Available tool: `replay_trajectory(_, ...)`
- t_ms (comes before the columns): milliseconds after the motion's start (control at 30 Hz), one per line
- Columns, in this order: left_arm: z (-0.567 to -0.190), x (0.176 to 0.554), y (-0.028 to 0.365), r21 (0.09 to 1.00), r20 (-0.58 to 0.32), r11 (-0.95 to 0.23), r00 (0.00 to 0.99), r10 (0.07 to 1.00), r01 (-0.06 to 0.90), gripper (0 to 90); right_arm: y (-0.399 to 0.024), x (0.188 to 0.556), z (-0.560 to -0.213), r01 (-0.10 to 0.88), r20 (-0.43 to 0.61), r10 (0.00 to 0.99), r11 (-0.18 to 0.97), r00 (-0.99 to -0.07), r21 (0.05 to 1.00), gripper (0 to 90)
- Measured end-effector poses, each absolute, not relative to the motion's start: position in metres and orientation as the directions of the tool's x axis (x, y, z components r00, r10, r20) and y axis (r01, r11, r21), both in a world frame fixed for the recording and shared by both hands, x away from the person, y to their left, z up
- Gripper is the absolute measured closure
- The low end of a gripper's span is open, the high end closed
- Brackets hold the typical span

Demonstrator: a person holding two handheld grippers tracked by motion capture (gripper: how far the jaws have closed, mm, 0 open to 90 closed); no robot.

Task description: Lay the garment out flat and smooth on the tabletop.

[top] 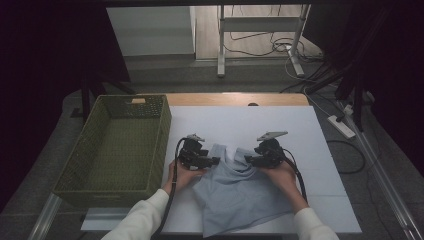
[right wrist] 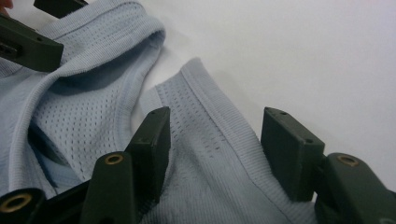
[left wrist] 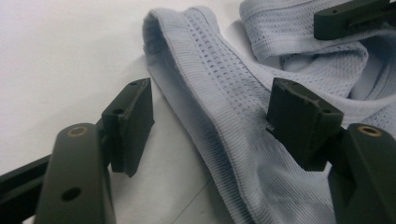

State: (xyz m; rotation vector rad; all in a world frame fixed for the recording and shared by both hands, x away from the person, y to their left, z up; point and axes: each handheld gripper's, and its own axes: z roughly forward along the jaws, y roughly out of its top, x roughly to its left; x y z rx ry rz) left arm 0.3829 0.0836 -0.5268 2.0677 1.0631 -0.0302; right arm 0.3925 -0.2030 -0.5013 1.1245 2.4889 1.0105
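One garment (top: 240,192); two grippers, left (top: 214,161) and right (top: 248,160), both unclenched; one basket (top: 90,145).

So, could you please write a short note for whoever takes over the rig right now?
Left gripper: open, fingers astride the ribbed strap edge of the light blue top, not yet pressing.
Right gripper: open, fingers astride the other strap.
The top lies crumpled on the white table, near the front edge. The green basket stands to its left.
Done: both grippers lined up at the straps.
Left: close on both straps, then probably lift or spread the top.
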Motion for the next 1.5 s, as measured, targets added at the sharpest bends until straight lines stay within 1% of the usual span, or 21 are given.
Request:
replay_trajectory(167,-0.529,0.382,0.081,0.632,-0.353,-0.344,0.653,0.670,0.694,33.9,-0.201,0.395,-0.507,0.601,0.071,0.733,0.494,-0.677,0.628,40.9)
replay_trajectory(267,-0.531,0.382,0.080,0.628,-0.355,-0.348,0.654,0.667,0.696,35.8,-0.198,0.397,-0.510,0.593,0.050,0.727,0.515,-0.684,0.619,39.6)
replay_trajectory(333,-0.533,0.383,0.078,0.621,-0.360,-0.352,0.654,0.665,0.700,37.5,-0.197,0.398,-0.512,0.595,0.042,0.725,0.529,-0.687,0.605,40.0)
replay_trajectory(433,-0.534,0.382,0.077,0.628,-0.351,-0.352,0.656,0.668,0.694,40.6,-0.197,0.400,-0.514,0.608,0.059,0.730,0.518,-0.681,0.601,43.2)
replay_trajectory(533,-0.536,0.382,0.077,0.632,-0.357,-0.352,0.663,0.658,0.690,51.2,-0.196,0.400,-0.514,0.595,0.033,0.729,0.531,-0.684,0.603,49.7)
replay_trajectory(633,-0.536,0.381,0.076,0.633,-0.357,-0.366,0.677,0.644,0.682,61.3,-0.194,0.399,-0.514,0.577,0.029,0.710,0.548,-0.704,0.606,59.9)
replay_trajectory(700,-0.537,0.381,0.074,0.631,-0.359,-0.383,0.691,0.627,0.675,70.1,-0.192,0.398,-0.513,0.565,0.031,0.693,0.561,-0.721,0.606,66.7)
replay_trajectory(767,-0.537,0.379,0.073,0.635,-0.354,-0.393,0.703,0.617,0.665,76.2,-0.191,0.397,-0.513,0.554,0.024,0.683,0.571,-0.730,0.606,69.8)
replay_trajectory(833,-0.536,0.378,0.072,0.641,-0.348,-0.396,0.709,0.614,0.657,80.4,-0.190,0.396,-0.512,0.553,0.019,0.683,0.575,-0.730,0.604,70.9)
replay_trajectory(933,-0.532,0.377,0.075,0.661,-0.347,-0.380,0.712,0.610,0.647,82.1,-0.190,0.395,-0.510,0.533,-0.008,0.686,0.573,-0.728,0.623,71.1)
replay_trajectory(1133,-0.519,0.373,0.082,0.709,-0.337,-0.339,0.719,0.607,0.618,83.3,-0.193,0.390,-0.497,0.472,-0.044,0.698,0.527,-0.714,0.707,72.1)
replay_trajectory(1267,-0.506,0.369,0.087,0.742,-0.339,-0.302,0.723,0.602,0.599,83.3,-0.196,0.385,-0.483,0.427,-0.040,0.707,0.470,-0.706,0.773,72.3)
replay_trajectory(1400,-0.489,0.365,0.093,0.778,-0.335,-0.263,0.731,0.594,0.571,83.4,-0.197,0.380,-0.468,0.383,-0.047,0.712,0.430,-0.700,0.818,72.7)
replay_trajectory(1500,-0.479,0.361,0.097,0.799,-0.338,-0.233,0.736,0.587,0.553,83.6,-0.200,0.374,-0.452,0.337,-0.038,0.726,0.364,-0.687,0.868,74.4)
